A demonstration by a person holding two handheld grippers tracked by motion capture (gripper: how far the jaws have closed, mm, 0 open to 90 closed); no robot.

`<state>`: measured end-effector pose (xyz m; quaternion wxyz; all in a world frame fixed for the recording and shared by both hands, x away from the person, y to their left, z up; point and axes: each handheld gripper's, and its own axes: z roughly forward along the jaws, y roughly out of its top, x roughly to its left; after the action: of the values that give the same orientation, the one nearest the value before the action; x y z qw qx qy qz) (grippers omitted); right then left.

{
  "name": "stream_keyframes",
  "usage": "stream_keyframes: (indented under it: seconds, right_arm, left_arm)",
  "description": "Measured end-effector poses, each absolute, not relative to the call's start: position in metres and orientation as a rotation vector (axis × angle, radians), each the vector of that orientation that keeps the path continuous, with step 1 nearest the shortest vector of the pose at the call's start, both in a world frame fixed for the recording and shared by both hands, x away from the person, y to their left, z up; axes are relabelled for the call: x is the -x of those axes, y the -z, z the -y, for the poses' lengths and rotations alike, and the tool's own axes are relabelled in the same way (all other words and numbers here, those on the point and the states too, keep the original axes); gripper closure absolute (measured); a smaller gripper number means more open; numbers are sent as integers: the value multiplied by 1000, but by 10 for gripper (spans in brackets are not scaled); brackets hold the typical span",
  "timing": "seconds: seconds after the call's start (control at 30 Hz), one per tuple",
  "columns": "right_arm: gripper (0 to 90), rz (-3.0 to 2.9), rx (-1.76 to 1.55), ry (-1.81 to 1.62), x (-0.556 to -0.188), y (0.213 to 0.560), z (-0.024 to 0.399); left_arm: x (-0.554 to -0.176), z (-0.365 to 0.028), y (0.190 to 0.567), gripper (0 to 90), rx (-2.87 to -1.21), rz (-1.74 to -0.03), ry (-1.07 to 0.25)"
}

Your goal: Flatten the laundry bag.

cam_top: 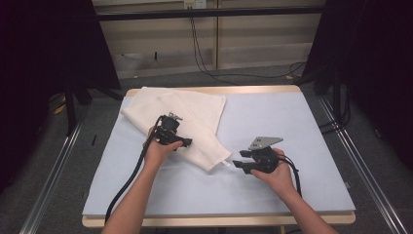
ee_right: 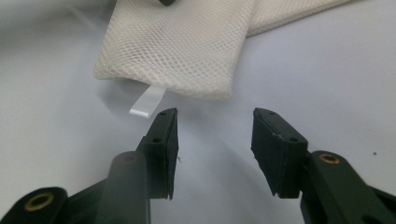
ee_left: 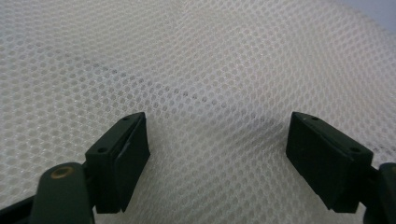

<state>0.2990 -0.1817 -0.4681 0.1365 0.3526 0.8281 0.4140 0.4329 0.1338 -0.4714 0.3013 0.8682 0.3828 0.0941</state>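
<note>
A white mesh bag [cam_top: 187, 114] lies folded on the pale blue table cover [cam_top: 272, 122], running from the far left toward the middle. My left gripper [cam_top: 187, 143] hovers right over the bag's middle, and in the left gripper view the mesh [ee_left: 210, 65] spreads under its open jaws with nothing pinched. My right gripper [cam_top: 238, 165] rests on the cover just right of the bag's near corner [cam_top: 219, 163]. Its jaws stand open and empty, facing the bag's end [ee_right: 173, 51] and a small white tag [ee_right: 147, 101].
The table's wooden edge [cam_top: 219, 220] runs along the near side. Black stands and curtains flank both sides, and cables lie on the floor behind. Bare cover stretches right and toward the front.
</note>
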Motion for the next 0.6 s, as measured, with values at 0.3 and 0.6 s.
stream_keyframes:
  seconds: [0.3, 0.6]
  right_arm:
    - [495, -2373, -1052, -1186, -298, 467, 188]
    - [485, -2381, -1060, -1167, -299, 470, 186]
  left_arm:
    - [-425, -127, 476, 241, -2258, -1055, -310]
    - [-418, -117, 464, 548, -2372, -1035, -329]
